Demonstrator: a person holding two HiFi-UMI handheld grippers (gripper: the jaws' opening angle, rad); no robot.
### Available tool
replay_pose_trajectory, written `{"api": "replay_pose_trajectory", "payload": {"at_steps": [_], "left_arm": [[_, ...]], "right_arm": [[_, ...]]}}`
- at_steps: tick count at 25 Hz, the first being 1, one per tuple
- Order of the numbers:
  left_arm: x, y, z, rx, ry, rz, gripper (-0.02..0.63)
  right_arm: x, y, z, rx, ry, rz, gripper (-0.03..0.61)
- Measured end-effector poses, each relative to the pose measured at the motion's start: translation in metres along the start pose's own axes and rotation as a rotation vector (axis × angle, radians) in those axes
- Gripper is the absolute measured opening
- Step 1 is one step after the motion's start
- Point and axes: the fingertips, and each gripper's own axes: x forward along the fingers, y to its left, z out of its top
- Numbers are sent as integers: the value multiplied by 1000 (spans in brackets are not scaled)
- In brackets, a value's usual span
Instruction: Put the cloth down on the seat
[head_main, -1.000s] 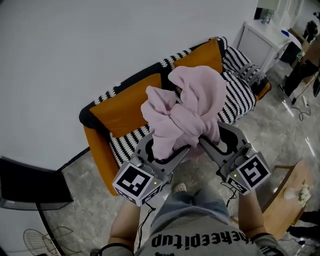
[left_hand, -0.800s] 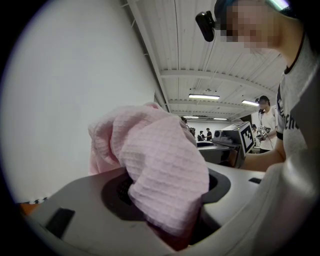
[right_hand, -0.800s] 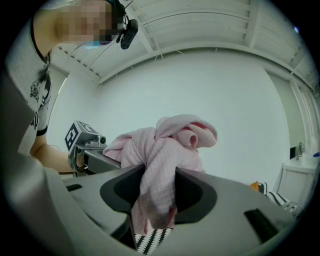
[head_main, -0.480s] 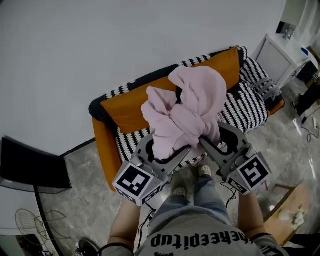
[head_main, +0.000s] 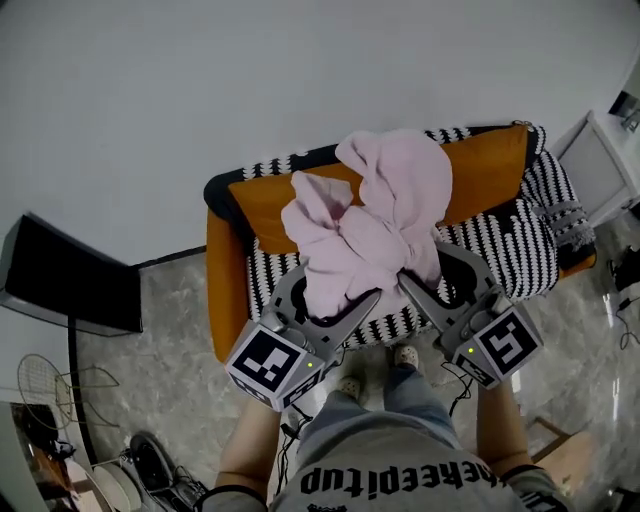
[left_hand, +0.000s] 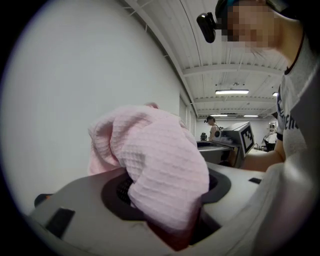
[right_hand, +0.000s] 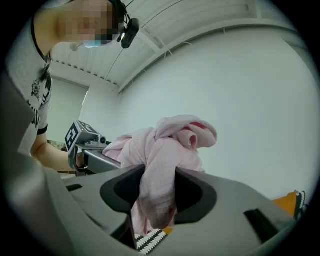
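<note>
Two grippers: left gripper (head_main: 335, 305) and right gripper (head_main: 418, 288), both clenched on one pink cloth (head_main: 370, 225), each on its own fold.
Left gripper state: jaws closed on a thick waffle-weave fold that fills the gap between them.
Left gripper heading: sits at 7 o'clock of the cloth in the head view, with its jaws aimed toward 1 o'clock.
Right gripper state: jaws closed on a narrower twisted fold, with a short tail hanging below the jaws.
Right gripper heading: sits at 5 o'clock of the cloth, with its jaws aimed toward 11 o'clock.
Gripper spacing: jaw ends near each other, marker cubes well apart.
Cloth position: held up in the air in front of the person. In the head view it overlaps the seat (head_main: 500, 262) and the backrest (head_main: 485, 180), and no contact with either is visible.
Cloth long axis: roughly 6 to 12 o'clock, clamped end at 6, free bulk toward 12 to 1 o'clock.
Cloth shape: bunched and knotted, widest at the free end, with one lobe projecting toward 10 o'clock.
Seat: black-and-white striped, long axis 9 to 3 o'clock, below the cloth.
Backrest: orange, along the 12 o'clock edge of the seat, against the white wall (head_main: 200, 80).
Floor (head_main: 170, 330): gray marbled, at 6 to 9 o'clock of the seat.
</note>
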Motion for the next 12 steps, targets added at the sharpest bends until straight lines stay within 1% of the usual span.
{"api": "replay_pose_trajectory", "payload": {"at_steps": [5,8,10,12], "left_arm": [[9,46,-2,-50,11,110,291],[11,45,-5,-72,22,172,291],[8,43,-6,-69,20,214,291],[-1,46,-8,-97,34,264,291]], "right_arm": [[50,-20,-2,9,24,117,193],[53,-23,-5,8,21,177,193],[54,-21,-6,9,18,218,193],[62,-13,-7,9,15,267,193]]}}
